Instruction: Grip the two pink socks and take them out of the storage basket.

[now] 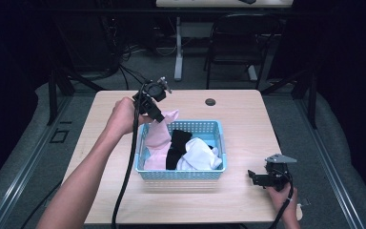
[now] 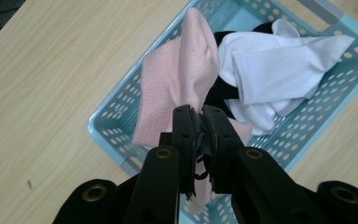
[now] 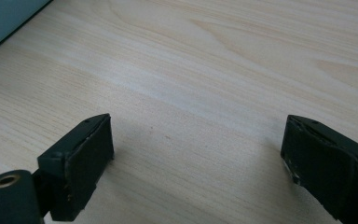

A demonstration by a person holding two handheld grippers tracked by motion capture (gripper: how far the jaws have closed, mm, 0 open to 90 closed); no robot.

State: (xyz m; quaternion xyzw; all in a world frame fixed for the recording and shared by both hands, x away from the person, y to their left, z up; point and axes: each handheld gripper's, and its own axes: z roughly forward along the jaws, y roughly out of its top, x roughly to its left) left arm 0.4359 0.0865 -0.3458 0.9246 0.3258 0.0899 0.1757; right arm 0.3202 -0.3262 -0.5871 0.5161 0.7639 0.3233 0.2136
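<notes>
Counter (image 1: 248, 119): pale wood, carrying all items.
Basket (image 1: 181, 174): light blue, perforated plastic, near the counter's middle; holds pink, white and black fabric.
White socks (image 1: 201, 155): bunched at the basket's right side, over a black garment (image 1: 176, 143).
Pink sock (image 1: 158, 138): half raised, upper end pinched, the rest draped over the basket's left wall and inside.
Left claw (image 1: 159, 116): above the basket's far left corner, clamped tight on the pink sock.
Right claw (image 1: 253, 177): low over bare counter right of the basket, spread wide, holding nothing.
</notes>
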